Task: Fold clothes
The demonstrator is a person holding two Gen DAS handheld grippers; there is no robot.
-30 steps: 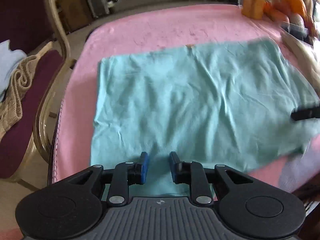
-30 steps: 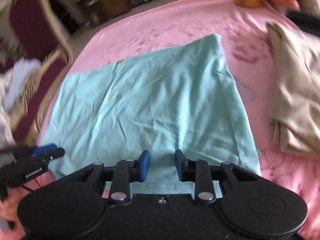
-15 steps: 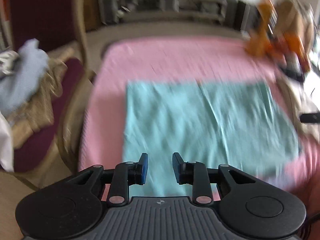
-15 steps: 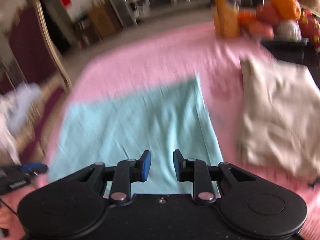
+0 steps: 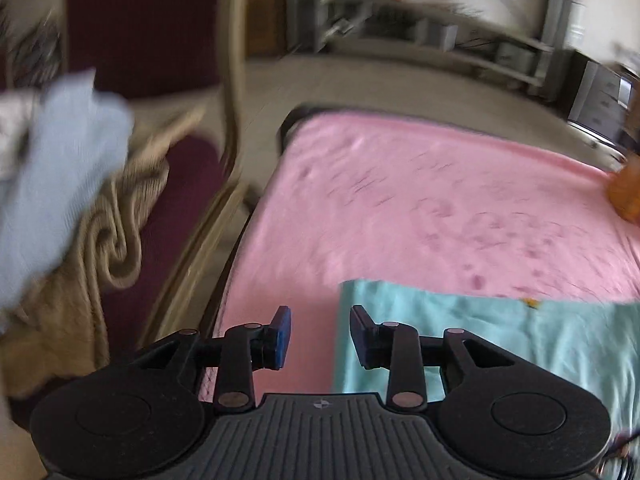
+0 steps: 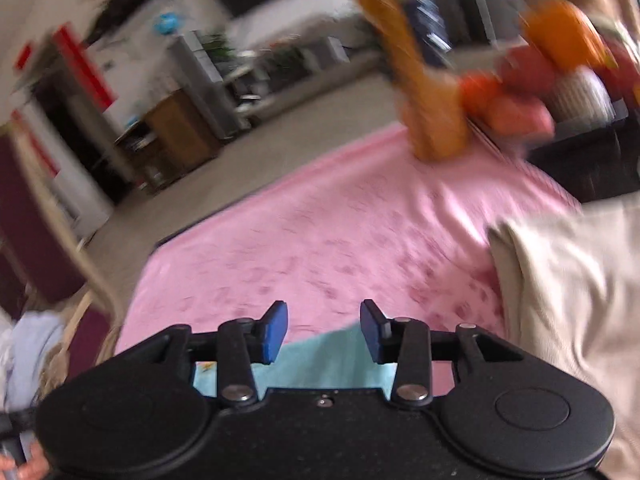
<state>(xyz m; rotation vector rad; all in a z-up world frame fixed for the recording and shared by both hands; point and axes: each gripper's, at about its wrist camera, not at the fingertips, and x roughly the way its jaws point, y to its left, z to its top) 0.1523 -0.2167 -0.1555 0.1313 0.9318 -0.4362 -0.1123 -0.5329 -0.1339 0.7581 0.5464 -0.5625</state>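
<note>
A teal garment [image 5: 500,340] lies flat on the pink-covered table [image 5: 400,208]. My left gripper [image 5: 319,334] is open and empty, above the garment's far left corner. In the right wrist view only a strip of the teal garment [image 6: 324,360] shows below my right gripper [image 6: 323,330], which is open and empty over its far edge. A folded beige garment [image 6: 568,300] lies on the table to the right.
A maroon chair [image 5: 172,208] with gold frame stands left of the table, heaped with light blue [image 5: 52,184] and beige clothes. Orange and red items [image 6: 500,92] stand at the table's far right. Shelving and cabinets stand on the floor beyond.
Both grippers have risen and tilted up and away from the teal garment, which now shows only at the bottom of each view. The jaws have opened a little wider.
</note>
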